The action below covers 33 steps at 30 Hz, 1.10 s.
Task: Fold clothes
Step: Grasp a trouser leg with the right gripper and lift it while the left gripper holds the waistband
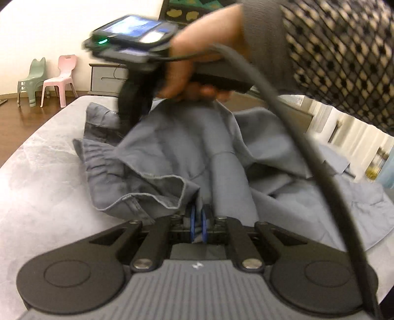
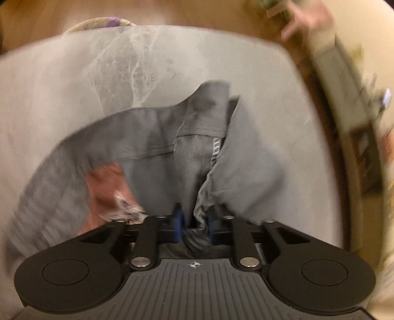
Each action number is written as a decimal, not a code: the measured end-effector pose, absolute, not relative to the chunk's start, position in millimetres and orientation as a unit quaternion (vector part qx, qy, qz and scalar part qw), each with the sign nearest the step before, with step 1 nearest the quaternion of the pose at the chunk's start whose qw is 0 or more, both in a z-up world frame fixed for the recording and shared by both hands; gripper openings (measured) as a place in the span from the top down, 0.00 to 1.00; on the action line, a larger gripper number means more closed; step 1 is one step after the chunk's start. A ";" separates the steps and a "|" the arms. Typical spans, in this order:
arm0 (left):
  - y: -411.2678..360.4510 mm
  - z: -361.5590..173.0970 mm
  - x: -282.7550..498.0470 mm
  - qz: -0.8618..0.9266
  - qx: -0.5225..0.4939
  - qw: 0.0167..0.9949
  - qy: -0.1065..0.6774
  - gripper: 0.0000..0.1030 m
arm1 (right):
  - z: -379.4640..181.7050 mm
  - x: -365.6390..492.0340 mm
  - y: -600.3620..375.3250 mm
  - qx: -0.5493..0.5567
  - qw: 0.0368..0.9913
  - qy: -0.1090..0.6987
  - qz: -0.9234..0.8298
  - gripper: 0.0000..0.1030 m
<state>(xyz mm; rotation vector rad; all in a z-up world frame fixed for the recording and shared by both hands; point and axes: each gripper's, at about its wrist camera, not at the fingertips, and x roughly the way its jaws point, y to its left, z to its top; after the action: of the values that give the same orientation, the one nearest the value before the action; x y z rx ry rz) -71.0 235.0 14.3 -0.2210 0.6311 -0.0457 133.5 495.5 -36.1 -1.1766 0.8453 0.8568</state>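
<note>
A grey-blue garment (image 1: pixel 177 157) lies crumpled on the grey marbled table (image 1: pixel 41 172), its elastic waistband toward the left. My left gripper (image 1: pixel 198 217) is shut on a fold of this cloth at its near edge. In the left wrist view a person's hand (image 1: pixel 187 73) holds the other gripper tool (image 1: pixel 130 98) down at the garment's far side. In the blurred right wrist view my right gripper (image 2: pixel 194 221) is shut on a bunched seam of the same grey garment (image 2: pixel 197 152), lifted above the table (image 2: pixel 98 73). A reddish patch (image 2: pixel 108 187) shows left of the fingers.
A black cable (image 1: pixel 295 137) crosses the left wrist view. A green and a pink child's chair (image 1: pixel 59 78) stand on the wooden floor by the wall, next to a grey cabinet (image 1: pixel 106 78). A woven basket (image 2: pixel 98 23) sits beyond the table's far edge.
</note>
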 end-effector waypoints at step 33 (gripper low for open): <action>418.7 21.5 -25.2 0.196 -0.222 0.908 0.295 0.94 | 5.7 86.2 258.4 -0.299 0.827 0.317 0.357 0.99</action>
<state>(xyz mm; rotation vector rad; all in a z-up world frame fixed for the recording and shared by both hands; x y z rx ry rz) -25.2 418.7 21.5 -0.4584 0.6096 0.4049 86.2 258.4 5.7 -0.6349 0.6726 0.7576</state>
